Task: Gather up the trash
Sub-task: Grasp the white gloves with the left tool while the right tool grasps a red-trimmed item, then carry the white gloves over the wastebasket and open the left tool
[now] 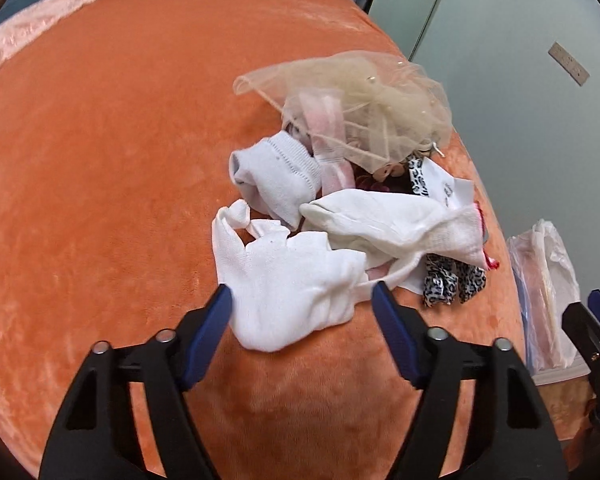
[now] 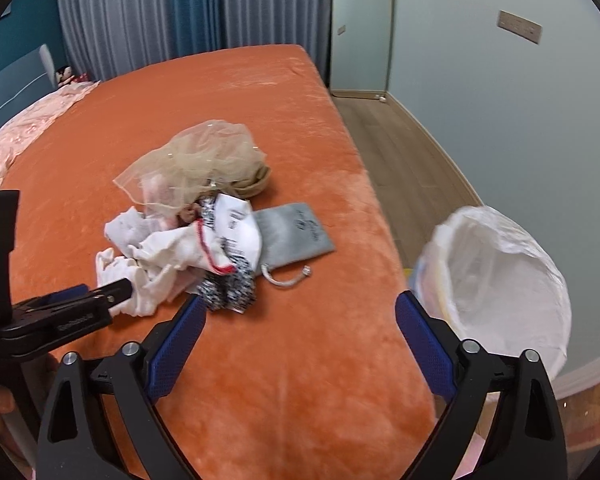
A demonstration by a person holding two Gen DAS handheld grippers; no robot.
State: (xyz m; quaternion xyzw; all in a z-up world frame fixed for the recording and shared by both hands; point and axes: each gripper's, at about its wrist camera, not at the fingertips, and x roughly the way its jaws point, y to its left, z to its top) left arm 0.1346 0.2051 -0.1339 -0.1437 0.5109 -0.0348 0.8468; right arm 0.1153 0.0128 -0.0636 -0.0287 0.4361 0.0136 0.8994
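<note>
A heap of litter lies on the orange bedspread [image 1: 100, 160]: white cloth pieces [image 1: 292, 280], a white sock [image 1: 276, 176], beige netting [image 1: 380, 112] and leopard-print scraps [image 1: 452, 284]. My left gripper [image 1: 302, 294] reaches down over the nearest white cloth, which lies between its blue pads; I see no squeeze on it. In the right wrist view the left gripper [image 2: 116, 292] touches the white cloth [image 2: 148, 280] from the left. My right gripper [image 2: 302, 302] stands wide open above bare bedspread, just short of the leopard-print scraps [image 2: 228, 292], nothing between its fingers.
A bin lined with a white bag [image 2: 496, 280] stands on the floor beside the bed's right edge. A grey drawstring pouch [image 2: 296, 236] lies right of the heap. A pink blanket [image 2: 28, 132] covers the far left. Curtains and a pale wall stand behind.
</note>
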